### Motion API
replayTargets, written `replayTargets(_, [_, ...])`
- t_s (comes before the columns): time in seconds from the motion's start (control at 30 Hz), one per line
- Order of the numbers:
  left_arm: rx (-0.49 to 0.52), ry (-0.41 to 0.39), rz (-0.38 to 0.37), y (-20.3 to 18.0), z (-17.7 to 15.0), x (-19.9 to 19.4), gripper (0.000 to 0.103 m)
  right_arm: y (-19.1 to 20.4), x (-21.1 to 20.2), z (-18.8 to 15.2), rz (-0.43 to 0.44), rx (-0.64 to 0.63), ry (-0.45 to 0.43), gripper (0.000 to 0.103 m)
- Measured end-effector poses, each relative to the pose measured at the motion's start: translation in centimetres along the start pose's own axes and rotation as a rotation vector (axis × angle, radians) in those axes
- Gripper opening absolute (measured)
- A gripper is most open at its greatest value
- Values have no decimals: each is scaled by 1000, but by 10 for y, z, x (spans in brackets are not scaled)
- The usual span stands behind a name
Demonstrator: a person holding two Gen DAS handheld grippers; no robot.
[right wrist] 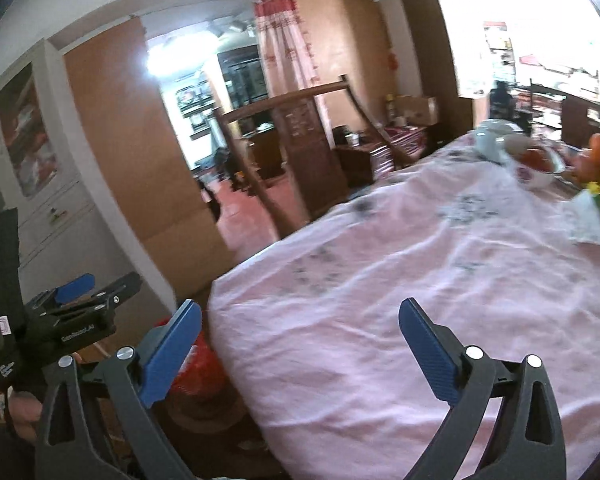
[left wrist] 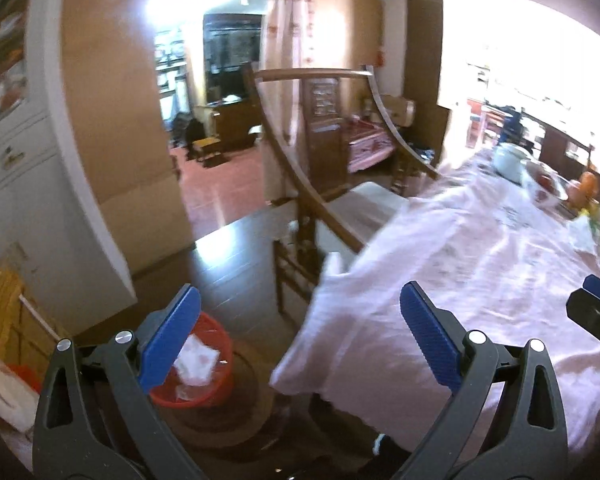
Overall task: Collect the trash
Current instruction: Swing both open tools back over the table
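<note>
Presently, item by item.

Left gripper (left wrist: 300, 340): mine, jaws spread wide, nothing between the blue pads. It hangs over the table's near corner, one finger above the bin.

Right gripper (right wrist: 300, 352): mine, likewise wide and empty, poised above the pink tablecloth (right wrist: 380, 300).

Red bin (left wrist: 204, 372): on the floor just beside the table's corner, standing on a round dark mat. White crumpled paper (left wrist: 194, 362) lies inside it. From the right wrist view only a red sliver of the bin shows past the cloth's edge.

Step in hand, as I judge it: between pickups. Both tools are free, so the next piece of rubbish has yet to be sought.

Candidate trash: a pale crumpled scrap (right wrist: 586, 222) at the far right of the table, near the orange fruit (right wrist: 598, 152) and a bowl (right wrist: 536, 164). I cannot say for sure whether it is waste or a napkin in use.

Next move calls for: a long reach across the cloth with the right gripper, past the crockery without knocking it, then a close on the scrap alone, not the cloth.

Obscured: both views are motion-blurred; the far table end is washed out by window glare; a wooden chair (left wrist: 312, 140) hides the floor behind it; the bin's near rim is cut off by my left finger.
</note>
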State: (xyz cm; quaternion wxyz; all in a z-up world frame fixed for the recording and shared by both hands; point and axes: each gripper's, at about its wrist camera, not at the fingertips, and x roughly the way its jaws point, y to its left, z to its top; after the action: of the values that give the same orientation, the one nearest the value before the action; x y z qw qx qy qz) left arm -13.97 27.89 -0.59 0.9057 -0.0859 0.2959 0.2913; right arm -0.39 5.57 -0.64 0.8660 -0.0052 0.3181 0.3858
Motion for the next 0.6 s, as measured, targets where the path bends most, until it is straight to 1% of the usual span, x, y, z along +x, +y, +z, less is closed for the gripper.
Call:
replayTargets(0.2, [96, -21, -120, -66, 13, -3, 96, -40, -35, -5, -99, 31, -43, 97])
replayTargets(0.27, [135, -32, -175, -94, 18, -5, 96, -54, -44, -6, -132, 56, -55, 97])
replayTargets(0.33, [182, -42, -236, -126, 22, -7, 96, -73, -57, -7, -173, 91, -66, 97])
replayTargets(0.4, [218, -47, -273, -151, 25, -9, 96, -91, -68, -8, -210, 130, -75, 97])
replayTargets(0.43, [243, -45, -308, -172, 27, -10, 96, -104, -77, -11, -230, 153, -81, 97])
replayTargets(0.5, [268, -30, -360, -198, 28, -12, 96, -122, -90, -14, -271, 178, -78, 97])
replayTargets(0.53, [288, -21, -405, -218, 30, -14, 96, -136, -99, -16, -301, 198, -73, 97])
replayTargets(0.6, [316, -21, -437, -241, 31, -17, 96, -157, -110, -19, -337, 227, -71, 97])
